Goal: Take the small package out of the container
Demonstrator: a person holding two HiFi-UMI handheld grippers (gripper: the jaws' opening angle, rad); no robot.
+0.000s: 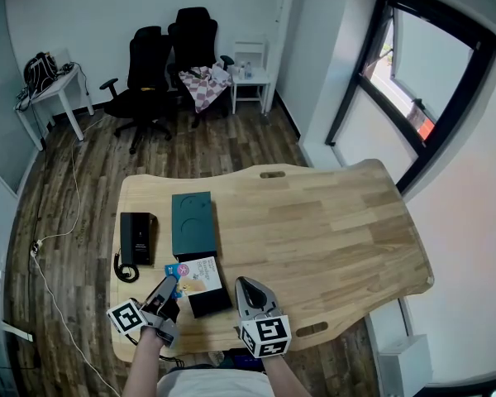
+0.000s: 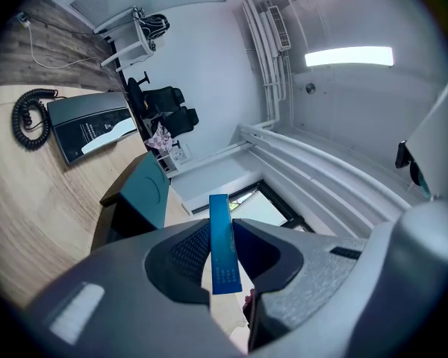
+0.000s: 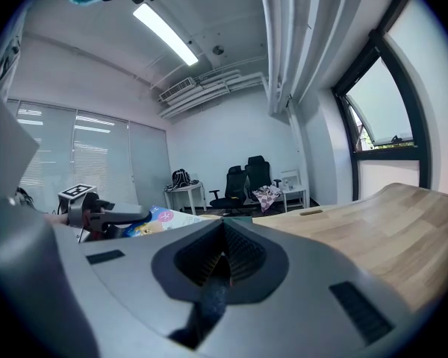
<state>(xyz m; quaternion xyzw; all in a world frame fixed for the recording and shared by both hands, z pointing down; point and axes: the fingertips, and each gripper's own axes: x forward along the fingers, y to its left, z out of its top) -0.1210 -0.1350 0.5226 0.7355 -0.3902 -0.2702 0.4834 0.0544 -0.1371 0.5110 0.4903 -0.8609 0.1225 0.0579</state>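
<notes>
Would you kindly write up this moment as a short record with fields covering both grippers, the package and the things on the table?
left gripper: shut on the small package, which is blue, thin and seen edge-on
right gripper: shut, nothing between the jaws
container: black, open, with a printed card at its far end
teal lid: flat on the table, beyond the container
phone: black, left of the teal lid

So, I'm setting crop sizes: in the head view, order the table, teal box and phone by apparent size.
1. Table, by far the largest.
2. Teal box.
3. Phone, smallest.
</notes>
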